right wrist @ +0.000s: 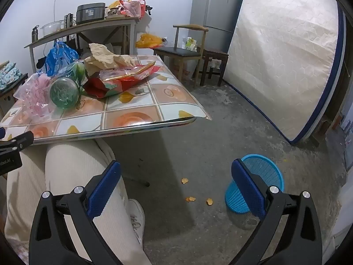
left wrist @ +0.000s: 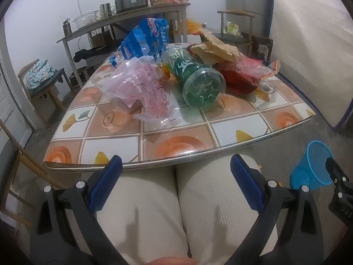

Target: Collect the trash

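While open-jawed — trash (left wrist: 176,66) well beyond jaws

Little print is legible to me from here: the green plastic bottle (left wrist: 194,77) lying on the table carries large white lettering I cannot make out. The blue plastic bag (left wrist: 146,39) and the clear pink-printed bag (left wrist: 141,88) bear Chinese characters too blurred to read. On the black gripper body (right wrist: 8,161) at the left edge of the right wrist view I make out only part of a white word ending in "bot.AI".

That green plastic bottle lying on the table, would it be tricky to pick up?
Probably a little. The green bottle lies on its side on the glossy table, so a nudge may roll it. It looks empty, so likely light, and its thin clear wall may dent when squeezed. Its smooth round body could slip between pads.
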### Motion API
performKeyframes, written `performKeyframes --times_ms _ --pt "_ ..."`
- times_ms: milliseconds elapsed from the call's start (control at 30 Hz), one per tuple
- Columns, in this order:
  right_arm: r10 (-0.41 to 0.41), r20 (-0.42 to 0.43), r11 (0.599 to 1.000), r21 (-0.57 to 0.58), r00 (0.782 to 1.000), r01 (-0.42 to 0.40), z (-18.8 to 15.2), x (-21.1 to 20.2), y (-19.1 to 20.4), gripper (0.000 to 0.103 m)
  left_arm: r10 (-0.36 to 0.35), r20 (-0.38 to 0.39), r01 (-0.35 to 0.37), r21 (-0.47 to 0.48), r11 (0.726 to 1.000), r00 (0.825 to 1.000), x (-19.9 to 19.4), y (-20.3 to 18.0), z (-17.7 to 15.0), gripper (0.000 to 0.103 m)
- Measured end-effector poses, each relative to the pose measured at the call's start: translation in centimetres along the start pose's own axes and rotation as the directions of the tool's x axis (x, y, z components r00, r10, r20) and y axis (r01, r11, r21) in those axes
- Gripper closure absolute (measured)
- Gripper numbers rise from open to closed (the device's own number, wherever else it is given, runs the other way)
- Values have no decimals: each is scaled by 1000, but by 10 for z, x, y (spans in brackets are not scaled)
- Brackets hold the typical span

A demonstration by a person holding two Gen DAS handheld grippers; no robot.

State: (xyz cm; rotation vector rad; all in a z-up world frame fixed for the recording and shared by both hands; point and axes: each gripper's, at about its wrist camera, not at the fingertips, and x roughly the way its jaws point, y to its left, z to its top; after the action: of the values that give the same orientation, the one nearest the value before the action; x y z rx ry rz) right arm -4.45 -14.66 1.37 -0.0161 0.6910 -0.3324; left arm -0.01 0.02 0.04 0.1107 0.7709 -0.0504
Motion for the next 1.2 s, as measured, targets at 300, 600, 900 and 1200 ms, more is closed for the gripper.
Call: performKeyframes --times_ms 300,600,900,1200 --pt "-2 -4 1000 0 1000 2 0 0 0 5 -4 22 4 -11 1000 1000 -2 2 4 8" --pt "0 3 1000 -5 1000 0 1 -2 2 5 6 20 -6 -32 999 1000 -5 5 6 8" --pt "1 4 1000 -5 1000 -1 0 -3 3 5 6 17 -6 -39 999 1000 -1 6 5 8" --pt "0 2 1000 -4 1000 0 0 -3 4 5 4 14 -3 -42 999 1000 0 7 3 8"
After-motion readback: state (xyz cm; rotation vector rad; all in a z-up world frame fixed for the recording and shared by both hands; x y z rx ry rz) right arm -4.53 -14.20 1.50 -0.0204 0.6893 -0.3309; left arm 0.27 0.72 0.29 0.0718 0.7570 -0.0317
